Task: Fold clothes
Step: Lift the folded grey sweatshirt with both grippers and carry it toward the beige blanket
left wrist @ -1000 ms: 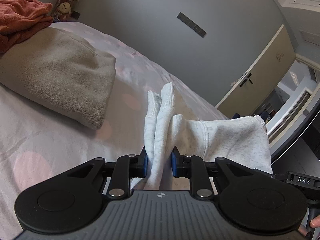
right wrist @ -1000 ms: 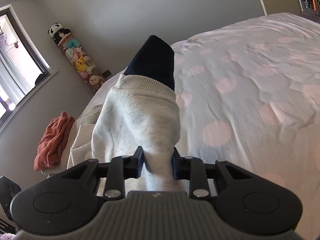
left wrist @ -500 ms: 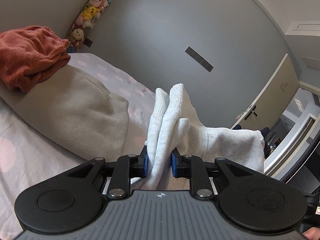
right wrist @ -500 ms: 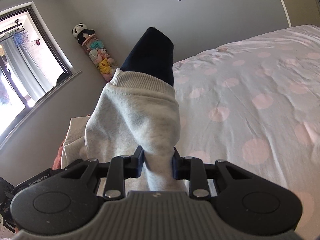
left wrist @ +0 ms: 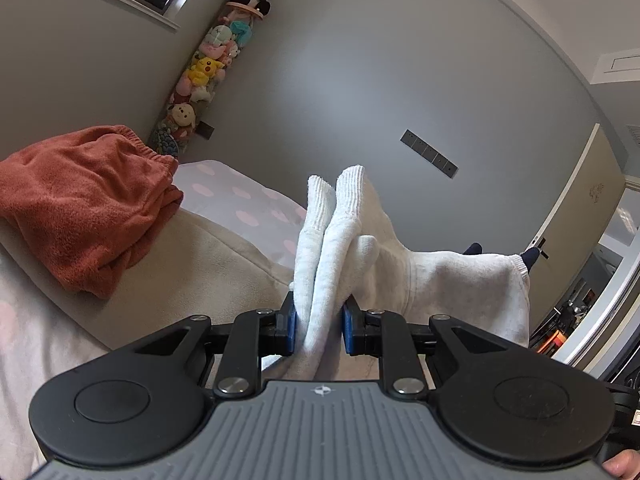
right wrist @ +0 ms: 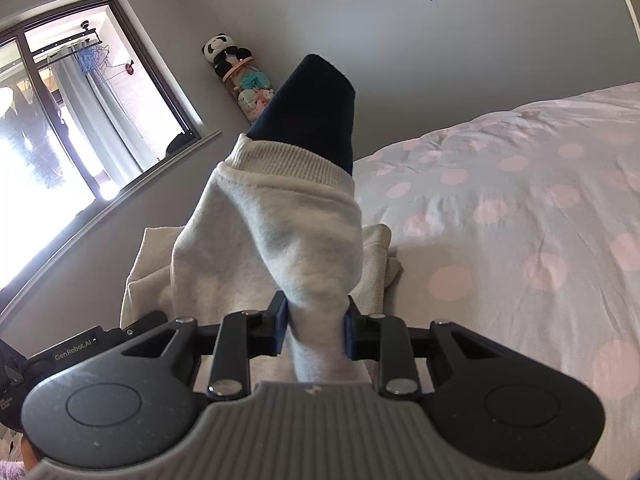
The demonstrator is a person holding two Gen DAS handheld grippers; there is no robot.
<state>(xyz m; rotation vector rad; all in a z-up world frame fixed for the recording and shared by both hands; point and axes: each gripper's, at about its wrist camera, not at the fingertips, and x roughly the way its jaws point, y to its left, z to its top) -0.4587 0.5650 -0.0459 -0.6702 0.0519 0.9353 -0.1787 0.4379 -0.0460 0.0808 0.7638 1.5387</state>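
**Grey garment carried toward the beige stack**

While lifted clear of the bed [right wrist: 520, 216], pinched at both ends: left claw [left wrist: 319, 328] and right claw [right wrist: 316, 330] clamped on the grey sweatshirt [right wrist: 280, 240]. Best kept taut and level, lowered squarely onto the beige garment [left wrist: 192, 272]. Compared with a second ago: higher, nearer the beige garment, rust towel [left wrist: 88, 200] closer.

left wrist view: sits just behind the left hand-held gripper [left wrist: 319, 330], close over the bed [left wrist: 248, 208], facing the grey wall [left wrist: 360, 80] and a door [left wrist: 580, 208].
right wrist view: behind the right hand-held gripper [right wrist: 316, 330], facing the window [right wrist: 80, 120] corner.
shared: the plush toy column [left wrist: 208, 68], the light grey garment [left wrist: 460, 284].
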